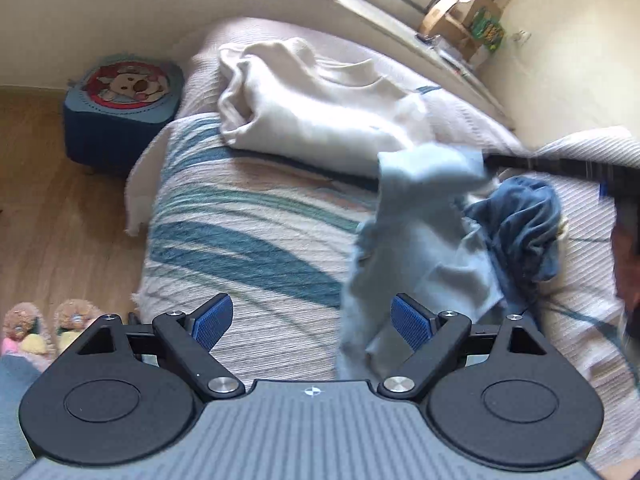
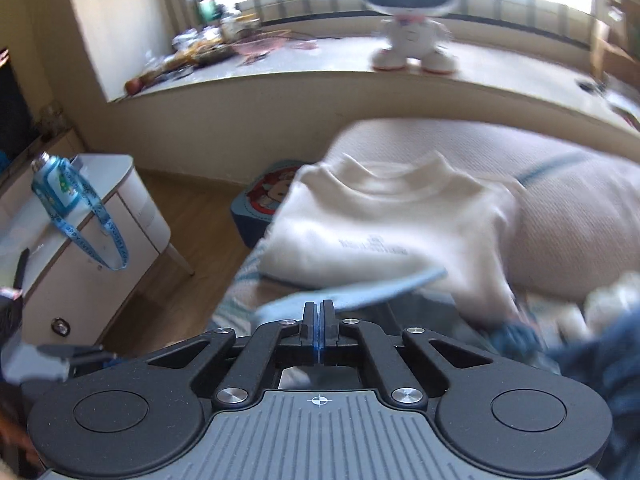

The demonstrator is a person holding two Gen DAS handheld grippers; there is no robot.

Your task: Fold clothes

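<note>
A light blue garment (image 1: 416,240) hangs lifted over the striped bed cover (image 1: 248,216). Its top corner is held by my right gripper (image 2: 319,306), which is shut on the light blue garment (image 2: 360,290). That gripper shows in the left wrist view as a dark bar (image 1: 560,166) coming in from the right. My left gripper (image 1: 312,320) is open, with the hanging cloth just ahead of its right finger and nothing between the pads. A cream sweater (image 1: 312,108) lies folded farther up the bed. A dark blue garment (image 1: 524,224) lies crumpled to the right.
A blue stool with a cartoon cushion (image 1: 124,104) stands on the wooden floor left of the bed. Fluffy slippers (image 1: 48,328) lie near the bed's foot. A white nightstand (image 2: 80,220) stands at left. A window ledge (image 2: 320,64) carries a toy robot (image 2: 412,12) and clutter.
</note>
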